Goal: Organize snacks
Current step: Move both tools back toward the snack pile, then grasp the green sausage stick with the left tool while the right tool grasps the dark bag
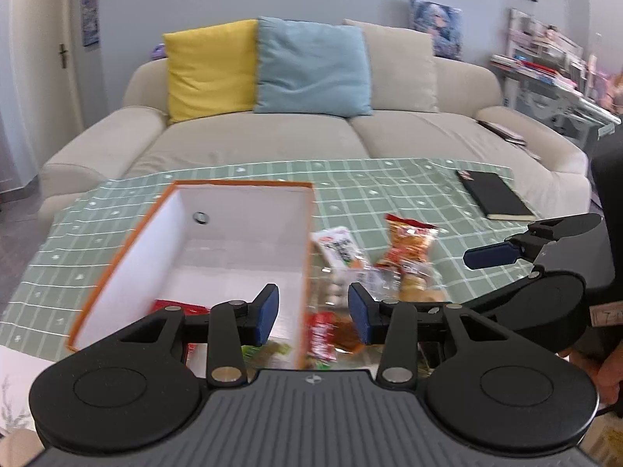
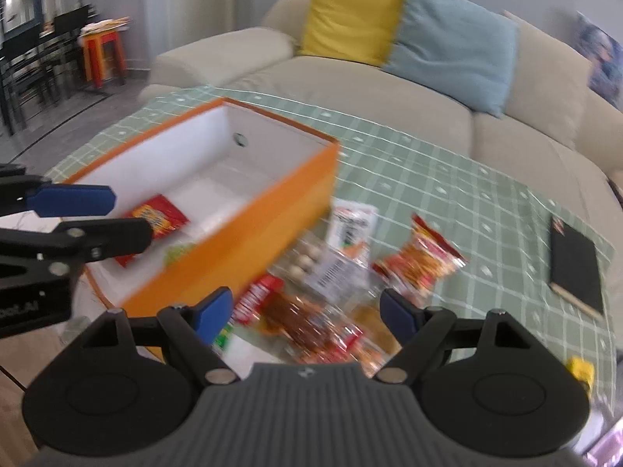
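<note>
Snacks: we saw them piled on the desk, right of the orange box.
Handling: we judged them light, crinkly, slippery; pinch a sealed edge.
Left tool: open, empty.
Right tool: open, empty.

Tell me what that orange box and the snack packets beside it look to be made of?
The orange box looks like stiff cardboard: thin straight walls, matte orange outside, plain white inside, though thin plastic cannot be ruled out. The snack packets look like thin plastic film: they shine and crinkle, with crimped ends, and one clear packet shows round pale pieces through it.
</note>
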{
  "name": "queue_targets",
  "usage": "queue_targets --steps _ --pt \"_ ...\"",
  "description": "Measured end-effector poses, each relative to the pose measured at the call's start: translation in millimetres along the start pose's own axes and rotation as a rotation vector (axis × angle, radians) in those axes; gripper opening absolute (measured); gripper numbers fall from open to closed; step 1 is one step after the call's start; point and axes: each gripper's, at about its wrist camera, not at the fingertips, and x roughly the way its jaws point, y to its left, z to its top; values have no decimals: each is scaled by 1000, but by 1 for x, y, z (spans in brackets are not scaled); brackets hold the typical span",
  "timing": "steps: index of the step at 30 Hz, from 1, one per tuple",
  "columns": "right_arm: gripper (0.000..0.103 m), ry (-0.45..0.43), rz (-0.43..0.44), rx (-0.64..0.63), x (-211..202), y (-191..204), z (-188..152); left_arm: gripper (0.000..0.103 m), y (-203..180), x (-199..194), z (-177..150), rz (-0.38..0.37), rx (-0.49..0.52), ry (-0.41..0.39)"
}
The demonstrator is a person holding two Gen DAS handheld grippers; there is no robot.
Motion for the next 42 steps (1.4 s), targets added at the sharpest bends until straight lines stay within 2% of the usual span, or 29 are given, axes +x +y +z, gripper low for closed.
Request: queue_targets --steps 6,10,15,19,21,27,28,30,34,37,42 --pt "80 16 -49 79 -10 -31 -33 49 -28 1 -17 -77 37 10" --pt "80 32 -75 146 -13 -46 -58 49 -44 8 -34 -125 62 44" --pt "80 64 -80 257 -7 -59 -84 49 -54 25 -57 -139 99 95" --pt "80 83 -69 283 5 -61 -90 57 -54 36 -71 -143 104 121" --pt "80 89 -54 294 10 -59 -92 57 -55 40 -76 -125 117 134" --pt "78 93 -13 272 20 -47 -93 58 -48 48 -87 35 105 189" --pt "76 86 2 269 21 -44 -92 58 -46 51 -89 41 96 201" --pt "67 74 36 274 23 -41 -90 58 -42 55 -93 52 74 217" --pt "64 80 108 307 34 -35 -89 58 -38 64 -100 88 65 203" --pt "58 84 120 295 42 -28 -88 56 -37 69 -101 67 33 201" --pt "57 101 113 262 56 -16 -87 54 -42 77 -103 77 52 196"
